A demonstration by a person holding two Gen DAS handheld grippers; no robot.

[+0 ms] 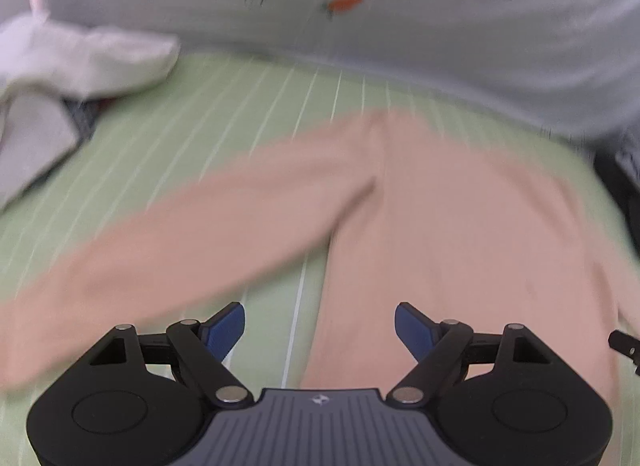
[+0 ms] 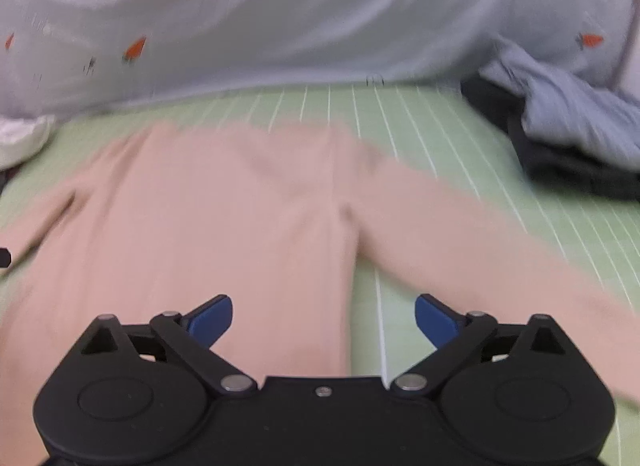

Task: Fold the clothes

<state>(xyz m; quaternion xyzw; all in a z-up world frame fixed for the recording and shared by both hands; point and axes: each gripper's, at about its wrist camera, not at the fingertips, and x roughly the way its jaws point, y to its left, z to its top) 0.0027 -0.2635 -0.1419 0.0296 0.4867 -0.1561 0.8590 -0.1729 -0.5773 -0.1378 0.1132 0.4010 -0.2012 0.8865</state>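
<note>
Left wrist view looking steeply down along its fingers over the pink long-sleeved top [image 1: 440,225], close above the green striped sheet [image 1: 240,105], right wrist view likewise, both sharing top, sheet, carrot-print quilt [image 2: 280,25]

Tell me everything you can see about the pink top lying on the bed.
The pink top is a plain, pale peach long-sleeved garment of soft-looking knit. It lies spread flat on the green striped sheet, body in the middle, both sleeves angled outward. The pictures are blurred, so fine detail is lost. Neither gripper holds it; both hover above with jaws open.
</note>
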